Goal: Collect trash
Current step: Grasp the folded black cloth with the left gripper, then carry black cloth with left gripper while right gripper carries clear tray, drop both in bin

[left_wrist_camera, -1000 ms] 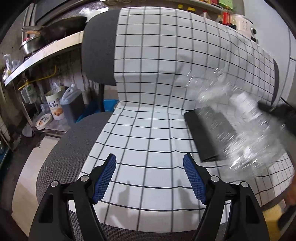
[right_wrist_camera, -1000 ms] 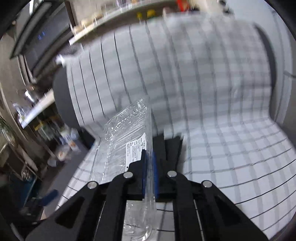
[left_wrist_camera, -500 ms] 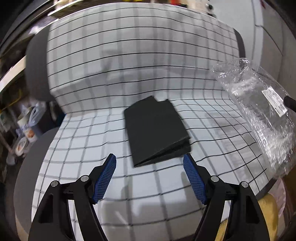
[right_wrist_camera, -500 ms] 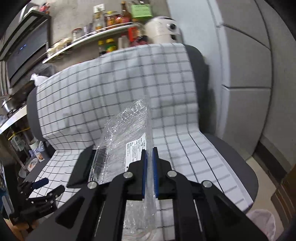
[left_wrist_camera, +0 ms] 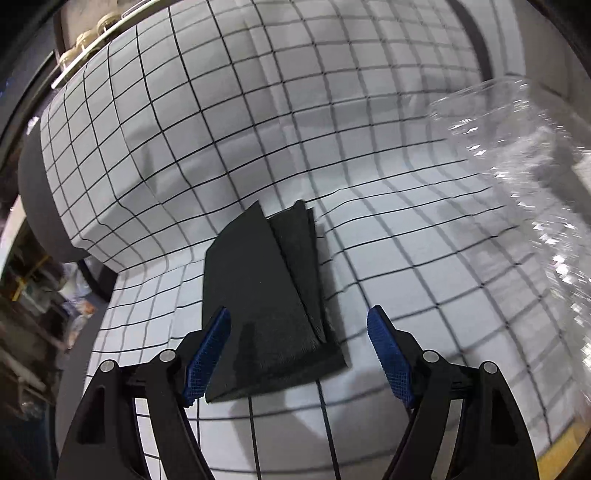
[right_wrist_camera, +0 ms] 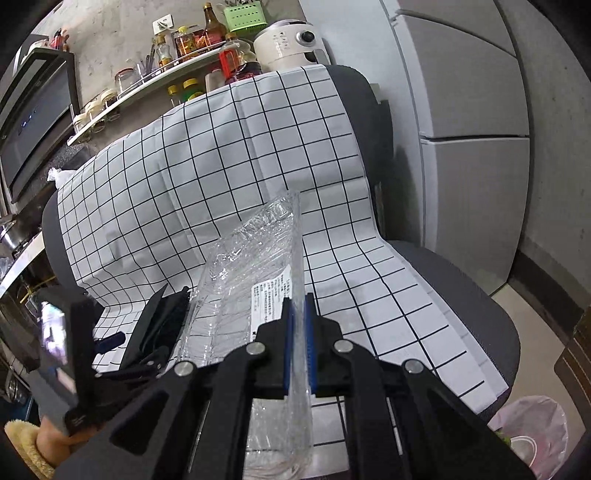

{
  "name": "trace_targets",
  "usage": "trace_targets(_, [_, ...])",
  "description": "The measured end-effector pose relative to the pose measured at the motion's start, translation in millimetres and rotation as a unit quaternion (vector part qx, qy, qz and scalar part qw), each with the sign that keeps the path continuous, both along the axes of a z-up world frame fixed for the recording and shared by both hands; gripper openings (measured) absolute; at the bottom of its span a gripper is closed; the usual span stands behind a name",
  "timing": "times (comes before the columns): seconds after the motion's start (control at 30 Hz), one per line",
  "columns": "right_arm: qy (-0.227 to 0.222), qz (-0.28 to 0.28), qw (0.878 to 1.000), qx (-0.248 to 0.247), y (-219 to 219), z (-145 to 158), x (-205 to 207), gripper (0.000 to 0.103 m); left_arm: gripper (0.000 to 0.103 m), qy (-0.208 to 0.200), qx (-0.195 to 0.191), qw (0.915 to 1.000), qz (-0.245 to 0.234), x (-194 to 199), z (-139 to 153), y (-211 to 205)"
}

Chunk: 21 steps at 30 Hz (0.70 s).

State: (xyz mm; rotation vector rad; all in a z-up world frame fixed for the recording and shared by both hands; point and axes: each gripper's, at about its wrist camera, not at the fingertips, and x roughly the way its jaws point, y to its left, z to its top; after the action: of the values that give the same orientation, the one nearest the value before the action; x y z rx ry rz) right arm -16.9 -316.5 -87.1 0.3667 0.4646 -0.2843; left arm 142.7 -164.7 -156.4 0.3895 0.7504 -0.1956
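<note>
while right tongs [right_wrist_camera: 298,325] pinch the clear wrapper [right_wrist_camera: 251,273], left tongs [left_wrist_camera: 298,354] tilt down, spread, over the black cloth [left_wrist_camera: 266,295].

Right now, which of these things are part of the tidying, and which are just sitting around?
Part of the job:
- clear plastic wrapper, clamped in the right tongs
- folded black sheet on the seat, between the open left tongs
- lined bin

Just lying about:
- checked chair cover
- shelf bottles
- white appliance

Clear plastic wrapper [left_wrist_camera: 524,192] motion-blurred at left-wrist frame edge; bin [right_wrist_camera: 532,439] cropped by right-wrist rim.
</note>
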Motion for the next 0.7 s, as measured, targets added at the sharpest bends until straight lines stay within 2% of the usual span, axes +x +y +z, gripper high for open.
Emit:
trace_targets(0.1, [0.001, 0.000, 1.000, -0.002, -1.7, -2.3, -0.2, 0.007, 0.075, 0.009, 0.010, 0.9998, 0.017, 9.6, -7.4, -0.1])
trace_targets(0.13, [0.001, 0.001, 1.000, -0.001, -2.4, -3.2, -0.4, 0.007, 0.072, 0.010, 0.018, 0.9996, 0.021, 10.9, -10.0, -0.2])
trace_targets(0.23, [0.002, 0.003, 1.000, 0.001, -3.1, -5.0, -1.3, 0.007, 0.059, 0.011, 0.026, 0.9990, 0.036, 15.4, -16.0, 3.6])
trace_targets(0.3, [0.002, 0.002, 1.000, 0.000, -2.6, -5.4, -3.5, 0.007, 0.050, 0.007, 0.018, 0.9988, 0.044, 15.4, -15.3, 9.5])
trace_targets(0.37, [0.002, 0.000, 1.000, -0.002, -2.0, -4.6, -6.7, 0.007, 0.031, -0.009, 0.003, 0.9989, 0.045, 10.1, -7.5, 17.8])
trace_targets(0.4, [0.002, -0.001, 1.000, -0.001, -1.9, -4.2, -8.2, 0.007, 0.027, -0.016, -0.003, 0.9990, 0.042, 6.6, -3.2, 21.2])
trace_targets(0.47, [-0.001, -0.005, 1.000, -0.002, -2.3, -2.0, -13.8, 0.007, 0.017, -0.021, -0.040, 0.9986, 0.028, -2.2, 10.6, 33.3])
trace_targets(0.53, [-0.004, -0.008, 1.000, -0.001, -4.3, 1.0, -20.5, 0.007, 0.012, -0.014, -0.098, 0.9950, 0.011, -13.9, 29.3, 47.0])
trace_targets(0.6, [-0.008, -0.011, 1.000, 0.005, -6.6, 4.5, -27.4, 0.007, 0.009, -0.003, -0.162, 0.9868, -0.008, -26.7, 48.8, 60.6])
trace_targets(0.7, [-0.011, -0.021, 1.000, 0.005, -9.2, 10.0, -37.8, 0.007, 0.007, -0.007, -0.215, 0.9760, -0.030, -47.7, 73.4, 68.1])
